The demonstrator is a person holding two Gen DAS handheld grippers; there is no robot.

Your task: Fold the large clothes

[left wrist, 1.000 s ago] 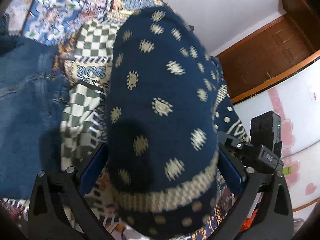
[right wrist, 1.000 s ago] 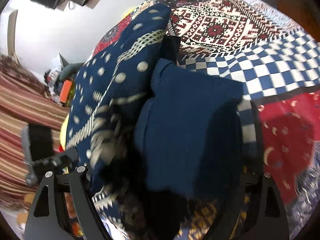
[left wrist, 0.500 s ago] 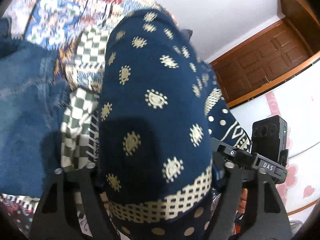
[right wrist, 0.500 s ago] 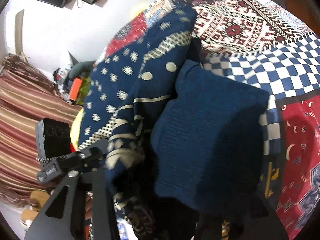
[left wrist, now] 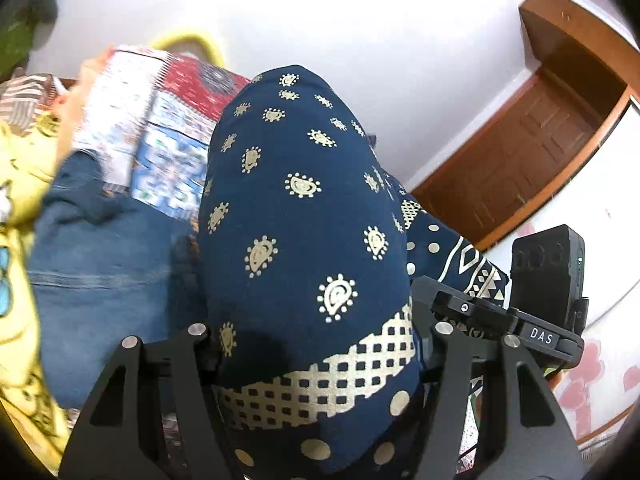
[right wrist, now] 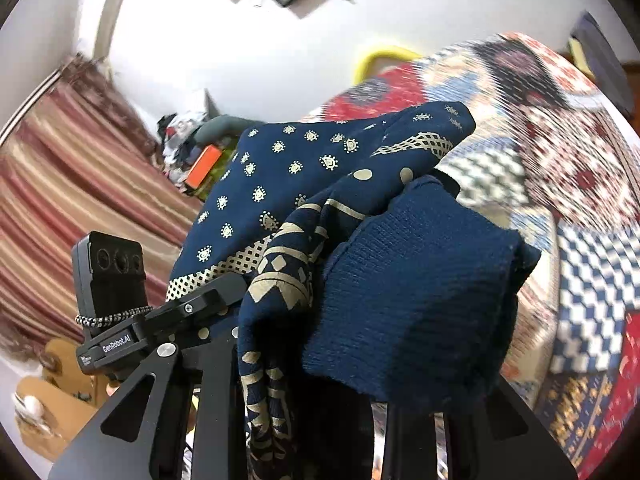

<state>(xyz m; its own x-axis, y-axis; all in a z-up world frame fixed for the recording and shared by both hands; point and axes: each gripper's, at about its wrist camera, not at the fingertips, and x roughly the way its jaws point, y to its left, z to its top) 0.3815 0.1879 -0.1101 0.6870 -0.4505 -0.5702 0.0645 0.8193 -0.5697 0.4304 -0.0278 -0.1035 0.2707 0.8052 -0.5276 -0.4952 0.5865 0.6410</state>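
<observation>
The navy printed garment bulges up between the left gripper's jaws, which are clamped on it: the cloth fills the whole gap, its cream lattice band running across just above the jaw tips. Beyond those jaws the garment rises as a rounded hump, with a trailing part bearing diamond patterns hanging off to their right side. To the left of the jaws lie blue jeans on the patchwork bedspread, with a yellow cloth at the far left edge.

The right gripper has its jaws closed on the same garment, together with a fold of plain navy knit fabric bunched over the right-hand jaw. The printed cloth stretches away ahead and to the left of these jaws. The other gripper's camera block sits just to their left, and the bedspread is blurred behind.
</observation>
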